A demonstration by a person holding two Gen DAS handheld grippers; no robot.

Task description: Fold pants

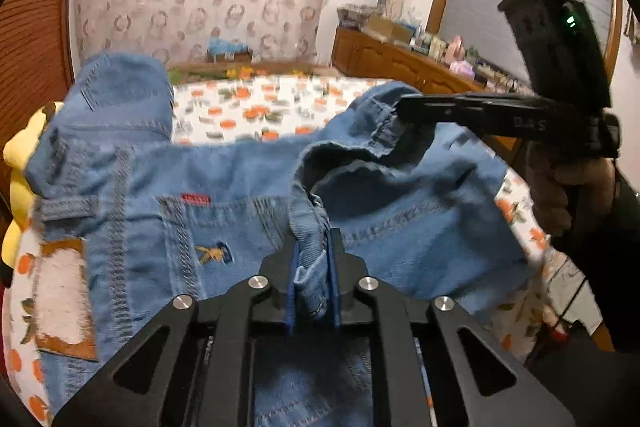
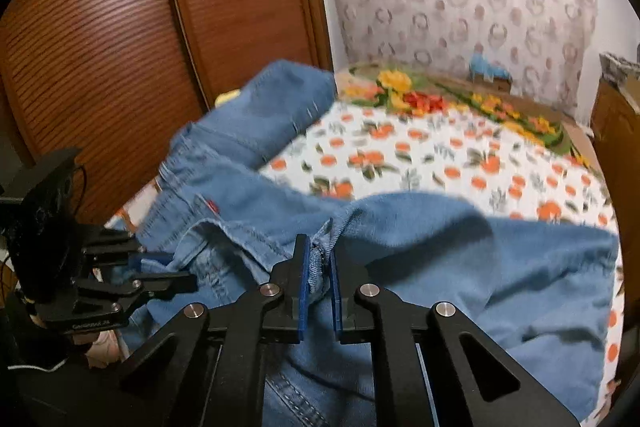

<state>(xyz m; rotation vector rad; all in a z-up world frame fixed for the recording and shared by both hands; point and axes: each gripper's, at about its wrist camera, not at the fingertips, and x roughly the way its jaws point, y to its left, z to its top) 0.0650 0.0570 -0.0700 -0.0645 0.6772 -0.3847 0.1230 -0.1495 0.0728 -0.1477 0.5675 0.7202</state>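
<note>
Pants (image 1: 248, 179) edges pinched, bedspread (image 1: 256, 107) beyond

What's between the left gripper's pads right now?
A bunched fold of the jeans; the left gripper is clamped on it, seen in the left wrist view.

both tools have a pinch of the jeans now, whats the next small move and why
Probably lift both together and pull gently apart. The left tool and the right tool are each shut on a bunched edge of the jeans, which lie crumpled on the orange-print bedspread. Spreading the denim taut should flatten it before a fold.
</note>
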